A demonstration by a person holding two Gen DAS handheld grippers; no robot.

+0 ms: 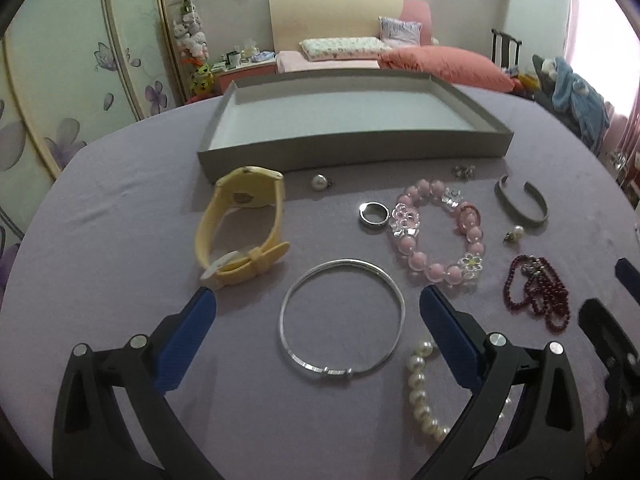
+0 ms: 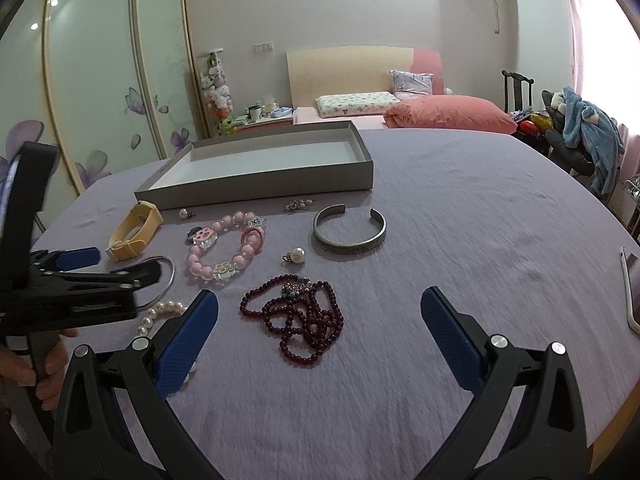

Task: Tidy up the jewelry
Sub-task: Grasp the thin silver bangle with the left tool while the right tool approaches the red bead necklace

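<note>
Two hand-held grippers hover over a lilac cloth (image 2: 460, 208) strewn with jewelry, the grey tray (image 1: 352, 148) beyond it empty. The left gripper (image 1: 318, 306) hangs with its blue fingers spread wide on either side of the bangle (image 1: 342, 318), which lies flat with its clasp nearest the camera. The right gripper (image 2: 320, 306) is likewise apart and holds nothing, its fingers bracketing the garnet beads (image 2: 298, 318) heaped in a loose tangle.

Nothing appears to be sorted yet, and the bangle looks like the piece in hand. Thin, rigid and flat on cloth, it will likely slide rather than rise if squeezed across its full span; the surer way is probably to shift sideways, tip one finger down inside the ring and one outside, and pinch the wire near the clasp. The pearls (image 1: 422, 390) lie just beside the left gripper's right finger and could be dragged along, so the approach should come from the watch (image 1: 242, 226) side, though not so far as to nudge its strap.

The garnet beads call for a low scoop through the middle of the heap, lest a loop trail off. The pink bracelet (image 1: 438, 236), ring (image 1: 374, 214), cuff (image 2: 350, 232) and two pearl studs (image 2: 296, 256) lie between the grippers and the tray, so any carry should lift well clear before crossing them.
</note>
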